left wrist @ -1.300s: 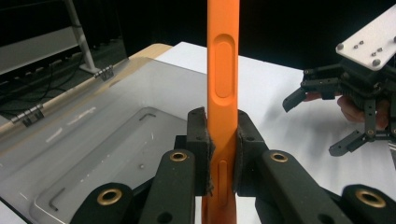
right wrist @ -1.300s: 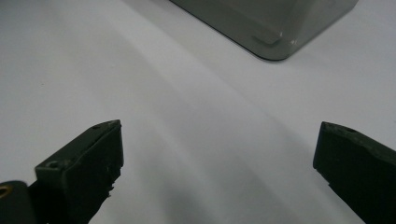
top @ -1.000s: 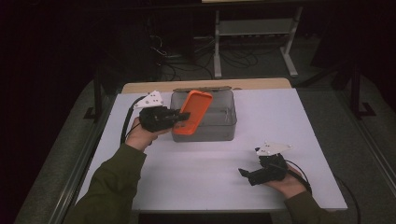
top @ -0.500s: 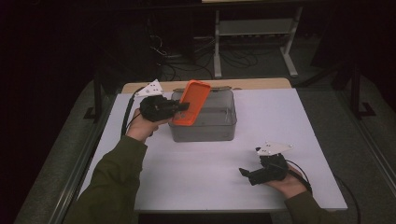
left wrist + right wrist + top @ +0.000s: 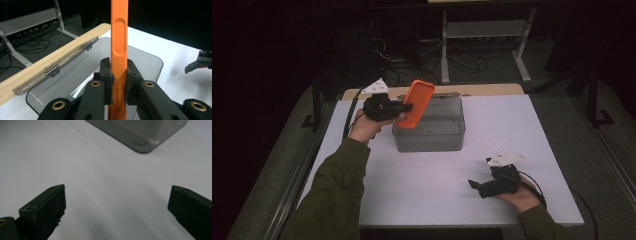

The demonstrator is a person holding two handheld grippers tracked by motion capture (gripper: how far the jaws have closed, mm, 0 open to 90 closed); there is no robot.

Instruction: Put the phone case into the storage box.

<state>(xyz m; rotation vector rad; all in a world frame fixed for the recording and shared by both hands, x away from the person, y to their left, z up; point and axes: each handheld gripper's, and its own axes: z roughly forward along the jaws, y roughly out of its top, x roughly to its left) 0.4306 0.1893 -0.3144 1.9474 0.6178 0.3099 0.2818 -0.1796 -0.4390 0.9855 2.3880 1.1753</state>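
Note:
An orange phone case (image 5: 416, 103) is held up on edge over the left end of a grey translucent plastic box (image 5: 432, 129). My left gripper (image 5: 404, 107) is shut on its lower part. In the left gripper view the pads (image 5: 108, 80) press both sides of the orange case (image 5: 119, 37), above the box's closed lid (image 5: 82, 72). My right gripper (image 5: 473, 185) rests low on the white table near its front right, jaws open with nothing between them. The right gripper view has its gripper (image 5: 117, 202) over bare table, a corner of the box (image 5: 142, 135) ahead.
The white table (image 5: 532, 130) has a wooden strip (image 5: 492, 89) along its far edge. The box lid's hinges (image 5: 53, 71) face that strip. Beyond the table stand a grey metal shelf frame (image 5: 484, 35) and loose cables on a dark floor.
My left gripper has lifted the orange case and carried it away from me, toward the table's far edge, tilting it more upright. The right gripper has stayed in place.

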